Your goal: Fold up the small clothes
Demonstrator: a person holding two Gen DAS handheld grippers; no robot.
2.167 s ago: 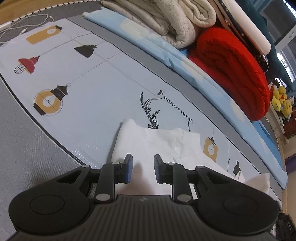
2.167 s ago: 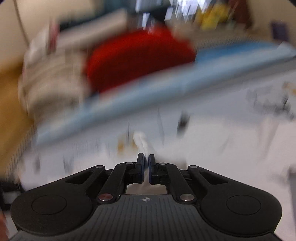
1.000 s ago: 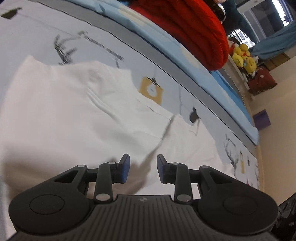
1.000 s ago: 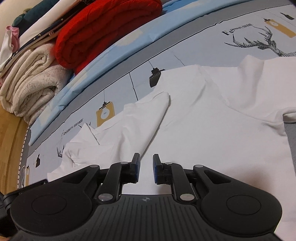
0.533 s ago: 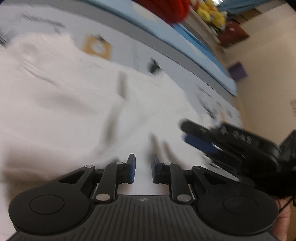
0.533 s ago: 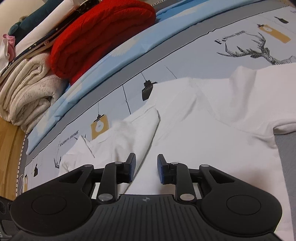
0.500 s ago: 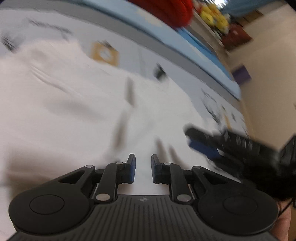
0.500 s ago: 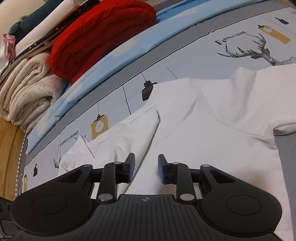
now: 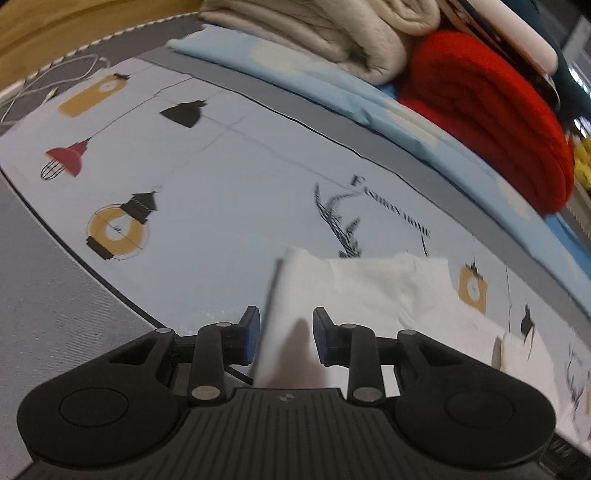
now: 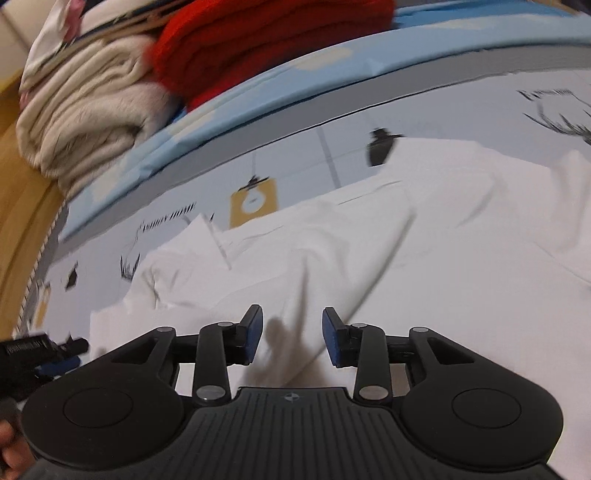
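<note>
A white garment (image 9: 388, 291) lies spread on the printed bedsheet (image 9: 221, 206). My left gripper (image 9: 286, 338) hovers over the garment's left edge. Its jaws are opening, and the cloth edge runs below the gap without the pads pressing on it. In the right wrist view the same white garment (image 10: 406, 258) fills the middle, creased, with one flap folded over. My right gripper (image 10: 291, 336) hangs over it with jaws opening, and only flat cloth shows below the gap. The left gripper (image 10: 74, 352) shows at that view's lower left, blurred.
A red blanket (image 9: 487, 110) and a beige blanket (image 9: 332, 33) are stacked behind a light blue sheet (image 9: 332, 92) along the far side. A white cable (image 9: 55, 77) lies at the far left. A hand (image 10: 11, 450) shows at the bottom left.
The left gripper swung from the garment's right part back to its left edge; its jaws narrowed, then widened. The right gripper's jaws widened as it shifted over the garment.
</note>
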